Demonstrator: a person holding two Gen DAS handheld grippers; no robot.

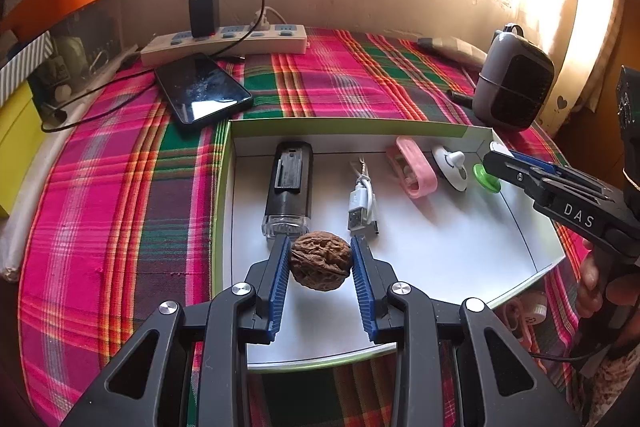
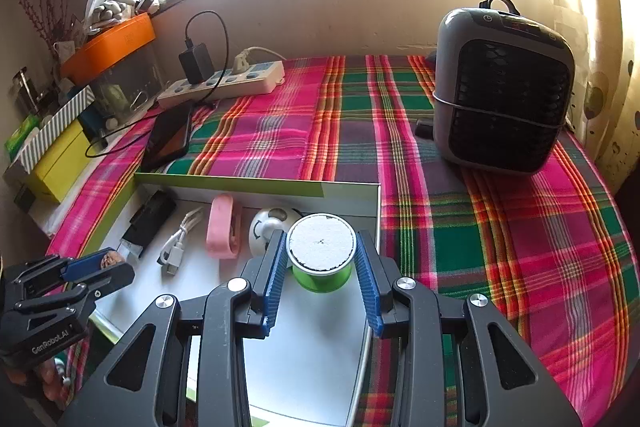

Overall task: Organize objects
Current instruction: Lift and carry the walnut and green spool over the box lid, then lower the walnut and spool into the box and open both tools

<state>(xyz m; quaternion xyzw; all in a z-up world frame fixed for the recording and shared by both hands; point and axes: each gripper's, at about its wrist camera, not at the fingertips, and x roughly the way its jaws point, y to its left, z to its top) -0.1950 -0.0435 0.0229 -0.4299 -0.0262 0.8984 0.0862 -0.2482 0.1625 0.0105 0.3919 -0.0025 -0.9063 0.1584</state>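
Left gripper (image 1: 320,259): we see its blue pads pressed on a walnut (image 1: 321,261), jaws partly closed around it, held over the near part of the tray.
Right gripper (image 2: 321,255): we see it clamped on a green spool (image 2: 322,255) with a white top, at the tray's right end.
Tray (image 1: 440,255): white, green-edged, on the plaid cloth (image 1: 120,187).
Tray contents: black lighter (image 1: 289,183) at 11 o'clock from the walnut, USB cable (image 1: 362,203) at 1 o'clock, pink clip (image 1: 412,167) and white suction hook (image 1: 450,167) farther right.
Behind the tray: phone (image 1: 204,91), power strip (image 1: 224,43), grey fan (image 2: 504,87).
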